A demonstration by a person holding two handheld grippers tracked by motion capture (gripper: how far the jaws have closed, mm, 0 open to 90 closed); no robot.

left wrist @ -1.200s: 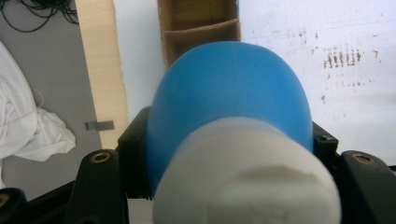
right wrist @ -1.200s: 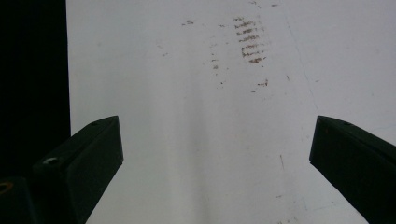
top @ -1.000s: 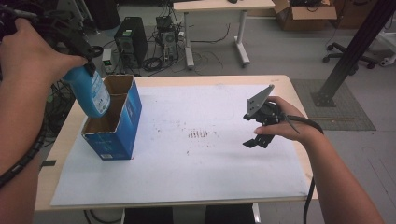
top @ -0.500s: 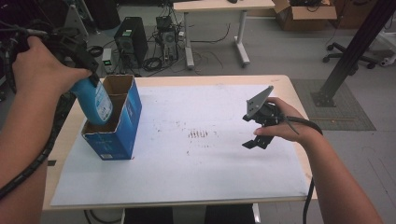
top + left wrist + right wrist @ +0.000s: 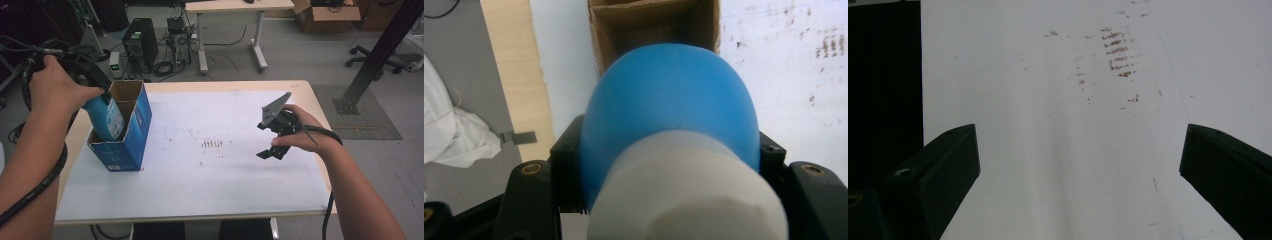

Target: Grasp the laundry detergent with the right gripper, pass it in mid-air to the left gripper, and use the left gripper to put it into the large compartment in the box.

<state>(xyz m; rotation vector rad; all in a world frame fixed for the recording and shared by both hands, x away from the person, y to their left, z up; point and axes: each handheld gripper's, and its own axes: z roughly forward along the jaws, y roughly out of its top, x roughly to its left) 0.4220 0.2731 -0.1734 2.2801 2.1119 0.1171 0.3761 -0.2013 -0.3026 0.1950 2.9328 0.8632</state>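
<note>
We have the blue bottle clamped in the left gripper, its black jaws pressed on either side of the body just below the white cap. From the fingers outward, the bottle's base points down into the open mouth of the blue cardboard box, which sits straight ahead of the jaws; in the high view the lower part of the bottle is already past the rim, while the shoulder and cap are above it. We cannot tell whether the base touches the box floor.

Our right gripper hangs over the white table sheet, well apart from the box, its jaws wide apart with nothing between them; ahead of those fingers lie only bare sheet and a patch of brown scuff marks.

As we judge it, the placing is well along: the bottle is picked up, carried over and partly lowered in. What is left is to sink it until it rests inside, open the left jaws and lift clear.
</note>
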